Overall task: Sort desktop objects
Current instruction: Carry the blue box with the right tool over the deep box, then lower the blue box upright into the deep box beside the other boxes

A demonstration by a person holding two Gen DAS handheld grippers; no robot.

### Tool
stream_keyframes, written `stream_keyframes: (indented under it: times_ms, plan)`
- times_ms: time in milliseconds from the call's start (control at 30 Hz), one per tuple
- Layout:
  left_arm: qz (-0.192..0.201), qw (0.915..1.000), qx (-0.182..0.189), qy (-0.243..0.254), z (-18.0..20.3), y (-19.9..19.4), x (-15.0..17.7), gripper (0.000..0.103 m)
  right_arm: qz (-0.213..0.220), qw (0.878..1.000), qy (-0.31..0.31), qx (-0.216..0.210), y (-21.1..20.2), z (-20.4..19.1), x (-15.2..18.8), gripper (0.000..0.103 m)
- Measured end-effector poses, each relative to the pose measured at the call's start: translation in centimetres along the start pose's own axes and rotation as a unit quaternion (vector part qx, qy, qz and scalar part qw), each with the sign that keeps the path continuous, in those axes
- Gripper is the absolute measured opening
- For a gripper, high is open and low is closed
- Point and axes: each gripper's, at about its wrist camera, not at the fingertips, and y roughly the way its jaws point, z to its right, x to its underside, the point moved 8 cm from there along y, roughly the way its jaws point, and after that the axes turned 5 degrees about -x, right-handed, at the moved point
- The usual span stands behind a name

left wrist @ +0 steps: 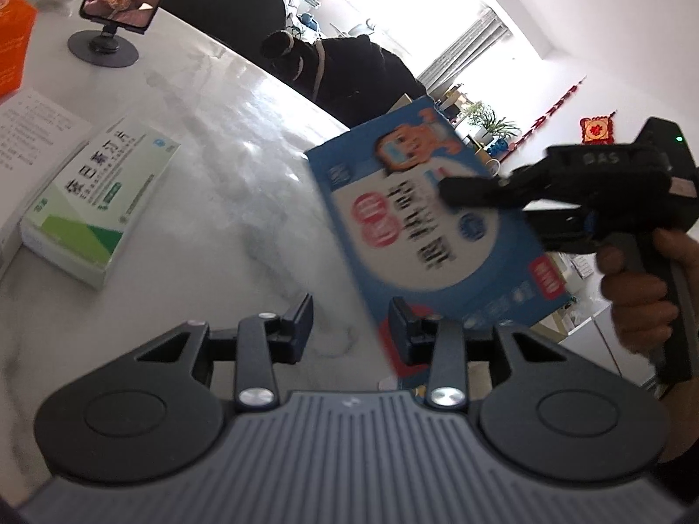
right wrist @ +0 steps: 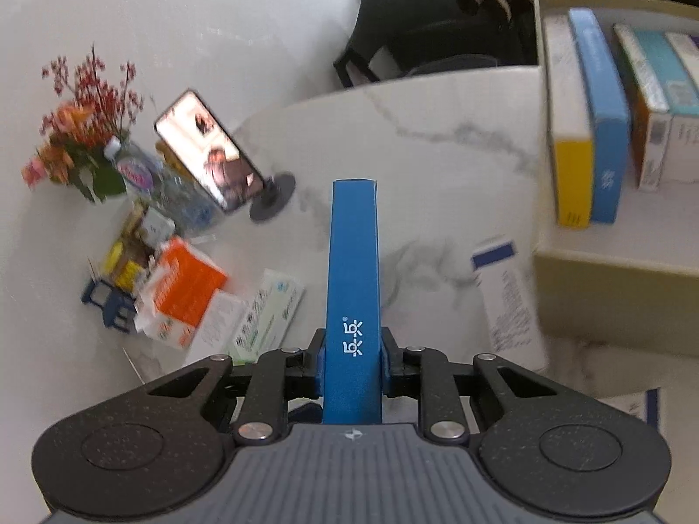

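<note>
- White marble tabletop (right wrist: 437,131) carries our work; its curved far edge drops off toward a dark chair (right wrist: 415,35).
- We have the right gripper (right wrist: 353,356) clamped on the blue box (right wrist: 353,270), lifted clear of the table.
- Our left gripper (left wrist: 351,318) stands apart, holding nothing.
- Several boxes already stand upright in the beige tray (right wrist: 611,270) at right; we judge sorting partly done.
- Left to sort: the green-and-white box (left wrist: 100,205), the orange box (right wrist: 183,288), and a white-and-blue box (right wrist: 506,297) lying near the tray.
- Open marble lies between us and the tray; the phone on its stand (right wrist: 209,157) stays well left.
</note>
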Motion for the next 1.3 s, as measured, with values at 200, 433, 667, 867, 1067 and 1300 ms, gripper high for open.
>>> stream_keyframes:
  times_ms: [200,433,667,867,1067,1300]
  plan:
    - [-0.005,0.9998,-0.006,0.019,1.0,1.2,-1.2,0.045,0.045,0.999,0.022,-0.018,-4.1,1.6,-2.9,0.025]
    - [-0.011,0.9996,-0.014,0.023,1.9,2.5,-1.9,0.067,0.089,0.994,0.044,-0.035,-7.9,3.5,-5.9,0.025]
    - [-0.018,0.9993,-0.025,0.020,2.0,3.8,-2.5,0.085,0.132,0.989,0.058,-0.033,-10.8,5.5,-9.0,0.025]
    - [-0.027,0.9990,-0.017,0.031,2.5,4.7,-3.0,0.086,0.163,0.983,0.083,-0.024,-12.7,7.9,-11.3,0.025]
    - [-0.033,0.9987,-0.014,0.036,2.7,5.7,-3.6,0.086,0.187,0.978,0.093,0.011,-14.0,10.6,-13.6,0.025]
    - [-0.046,0.9981,-0.015,0.039,2.8,7.0,-4.0,0.087,0.193,0.974,0.101,0.055,-13.5,13.8,-14.9,0.025]
